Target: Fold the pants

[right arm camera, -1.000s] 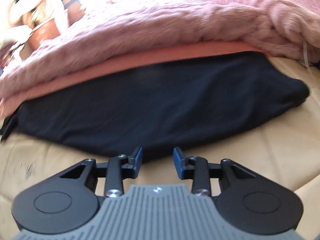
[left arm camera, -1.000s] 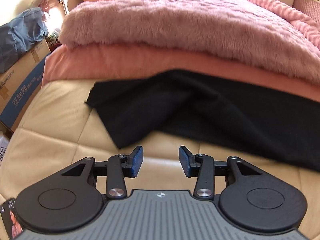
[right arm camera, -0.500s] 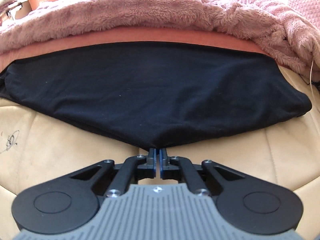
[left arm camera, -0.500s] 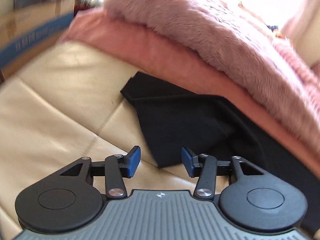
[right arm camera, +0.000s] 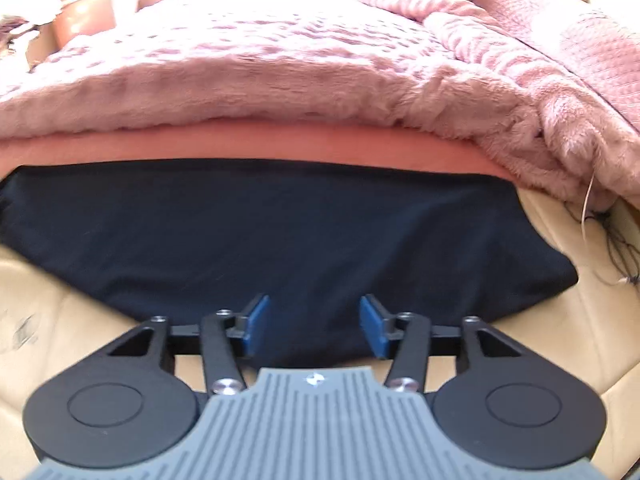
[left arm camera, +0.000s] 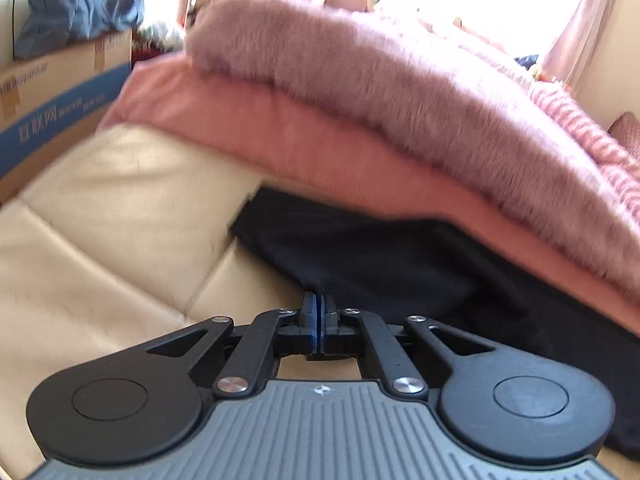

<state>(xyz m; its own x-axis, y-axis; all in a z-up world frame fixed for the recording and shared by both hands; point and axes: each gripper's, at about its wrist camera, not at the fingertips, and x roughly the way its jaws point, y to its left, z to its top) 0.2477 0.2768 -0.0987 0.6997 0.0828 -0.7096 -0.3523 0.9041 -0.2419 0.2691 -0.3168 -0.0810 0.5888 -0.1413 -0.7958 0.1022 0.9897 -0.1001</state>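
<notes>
Your left gripper (left arm camera: 319, 304) pinches the near edge of the black pants (left arm camera: 400, 264) while your right gripper (right arm camera: 314, 322) is opening, holding nothing; regrip there before lifting the fold.

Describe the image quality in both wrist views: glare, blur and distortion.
Left wrist view: window light washes out the top right; the fluffy pink blanket and cardboard box are motion-smeared; the fisheye bends the beige cushion seams. Right wrist view: glare bleaches the top left, the black pants show no fabric detail, and the blanket edge bows upward.
</notes>
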